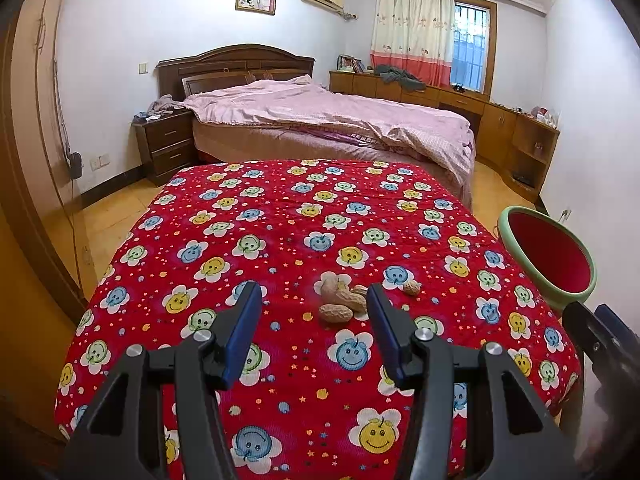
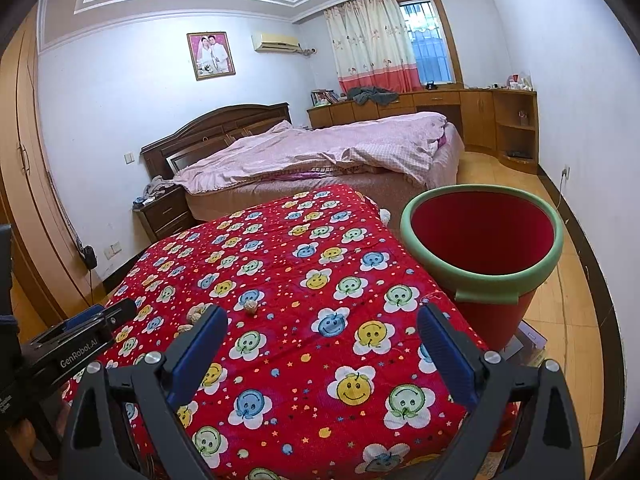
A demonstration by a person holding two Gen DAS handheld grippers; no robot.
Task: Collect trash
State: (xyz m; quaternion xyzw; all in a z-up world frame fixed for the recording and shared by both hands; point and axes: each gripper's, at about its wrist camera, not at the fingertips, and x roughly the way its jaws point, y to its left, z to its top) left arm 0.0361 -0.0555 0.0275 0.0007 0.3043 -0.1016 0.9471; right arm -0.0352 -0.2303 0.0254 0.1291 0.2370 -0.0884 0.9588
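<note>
Hovering short of the peanuts (image 1: 340, 300) on the red-clothed counter (image 1: 280, 216), our left gripper (image 1: 314, 300) had jaws spread, nothing pinched. Right gripper (image 2: 320, 320) was likewise spread and empty, bin (image 2: 482, 240) beside it. We judged one shell per pinch safest; pile count unclear.

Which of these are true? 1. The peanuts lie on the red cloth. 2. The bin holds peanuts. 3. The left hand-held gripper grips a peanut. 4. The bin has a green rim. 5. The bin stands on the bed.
1. Peanuts on cloth: true.
2. False: the bin looks empty inside.
3. False: the left hand-held gripper is open, short of them.
4. True.
5. False: it stands beside the cloth-covered table.
</note>
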